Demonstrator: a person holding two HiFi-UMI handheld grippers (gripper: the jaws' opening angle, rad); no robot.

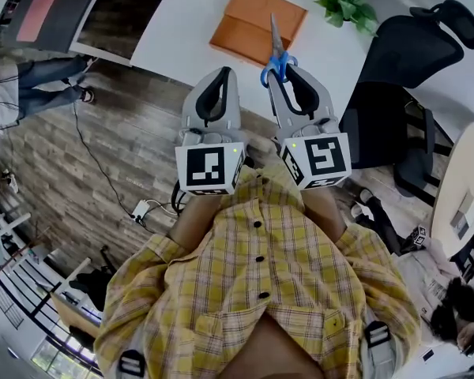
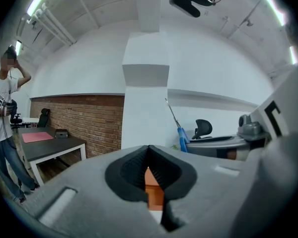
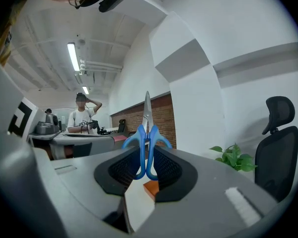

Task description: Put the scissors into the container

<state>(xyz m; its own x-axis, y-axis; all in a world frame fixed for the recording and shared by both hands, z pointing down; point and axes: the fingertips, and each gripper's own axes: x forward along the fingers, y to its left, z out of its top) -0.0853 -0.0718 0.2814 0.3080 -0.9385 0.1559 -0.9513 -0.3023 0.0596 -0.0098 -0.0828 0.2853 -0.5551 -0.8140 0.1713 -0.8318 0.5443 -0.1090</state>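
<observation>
Blue-handled scissors (image 1: pixel 277 57) are clamped by their handles in my right gripper (image 1: pixel 287 71), blades pointing away over the table; in the right gripper view the scissors (image 3: pixel 147 143) stand upright between the pads. An orange flat container (image 1: pixel 257 22) lies on the white table (image 1: pixel 186 26) just beyond the blade tips. My left gripper (image 1: pixel 220 73) is held beside the right one, shut with nothing in it. From the left gripper view (image 2: pixel 149 148) the jaw tips meet, the orange container (image 2: pixel 154 191) shows through the gap, and the scissors (image 2: pixel 178 127) rise at the right.
A potted plant (image 1: pixel 346 2) stands at the table's far right. A black office chair (image 1: pixel 403 93) sits right of the table. A dark desk with a red pad (image 1: pixel 47 10) is at the upper left, a person (image 1: pixel 31 85) beside it. Cables (image 1: pixel 142 208) lie on the wooden floor.
</observation>
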